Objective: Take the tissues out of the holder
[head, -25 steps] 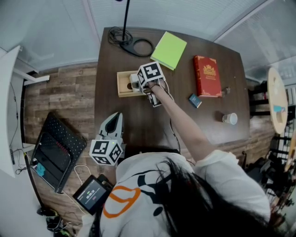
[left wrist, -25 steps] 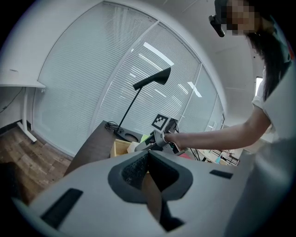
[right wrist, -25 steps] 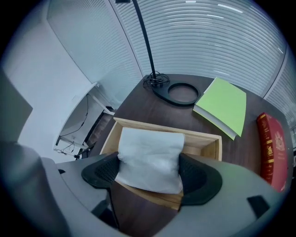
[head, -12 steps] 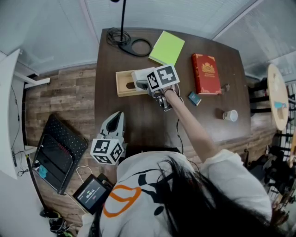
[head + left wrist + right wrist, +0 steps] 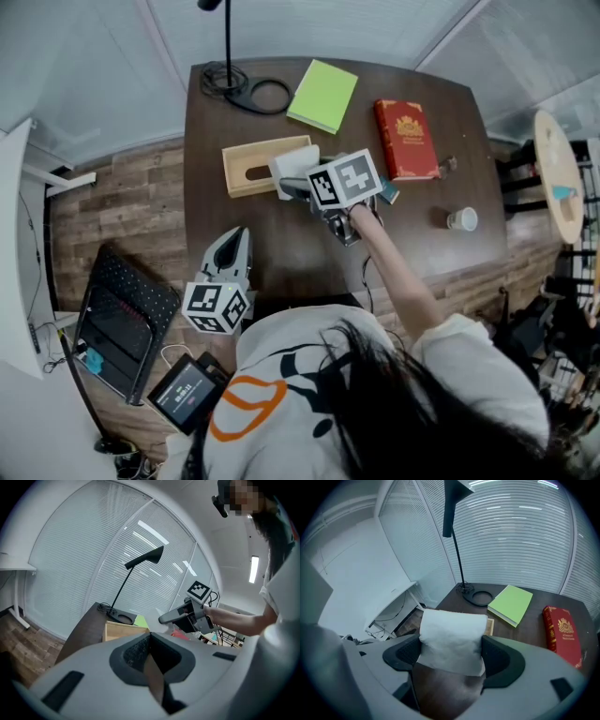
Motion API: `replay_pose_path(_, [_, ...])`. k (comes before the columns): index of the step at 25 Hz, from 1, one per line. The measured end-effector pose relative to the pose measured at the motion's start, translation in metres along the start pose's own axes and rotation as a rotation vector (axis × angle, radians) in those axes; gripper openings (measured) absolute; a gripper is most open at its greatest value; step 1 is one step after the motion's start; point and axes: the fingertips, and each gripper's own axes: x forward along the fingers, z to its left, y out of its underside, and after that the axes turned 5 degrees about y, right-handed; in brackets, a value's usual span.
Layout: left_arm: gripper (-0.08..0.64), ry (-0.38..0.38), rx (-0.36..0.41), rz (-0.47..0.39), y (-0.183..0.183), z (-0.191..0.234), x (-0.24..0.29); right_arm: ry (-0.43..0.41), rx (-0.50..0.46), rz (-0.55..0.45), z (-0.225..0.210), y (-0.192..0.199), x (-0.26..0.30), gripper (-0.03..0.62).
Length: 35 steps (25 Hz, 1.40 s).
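Wood, pale: the tissue holder [image 5: 251,169] lies on the dark brown table [image 5: 281,244], its long side toward the person, with 1 oval slot in its top face. The right gripper [image 5: 292,187] hangs just beside the holder's right end and is clamped on 1 white tissue [image 5: 292,161]. In the right gripper view the tissue [image 5: 451,639] stands upright between the 2 jaws, folded over at the top, pinched at both sides by the right gripper [image 5: 450,651], and only a sliver of the holder [image 5: 489,626] shows behind it. I cannot tell whether the tissue's lower edge touches the holder. The left gripper [image 5: 230,255] sits low at the near table edge, well apart from the holder. In the left gripper view its jaws are drawn together to a thin slit with nothing between them [image 5: 152,667], and they point across the table at the holder [image 5: 123,631]. Behind the holder lies a green notebook [image 5: 322,95], flat. To its right lies a red book [image 5: 403,139] with a gold emblem. The ring-shaped lamp base [image 5: 267,94] and a coiled cable [image 5: 217,77] occupy the far left corner. 1 paper cup [image 5: 461,219] stands upright near the right edge, well apart from both grippers.
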Motion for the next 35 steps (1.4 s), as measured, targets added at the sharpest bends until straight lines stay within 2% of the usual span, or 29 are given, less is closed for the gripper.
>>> replay_pose_path(14, [0.000,0.111,0.038,0.052,0.011,-0.036,0.017,0.052,0.113,-0.026,-0.010,0.068,-0.048,0.417])
replay_pose_path(27, [0.000,0.177,0.058,0.099,0.022,-0.058,0.030,0.120,0.249,0.079,-0.034,0.159,-0.042,0.416])
replay_pose_path(35, [0.000,0.189,0.063,0.113,0.026,-0.062,0.033,0.123,0.278,0.124,-0.035,0.186,-0.029,0.417])
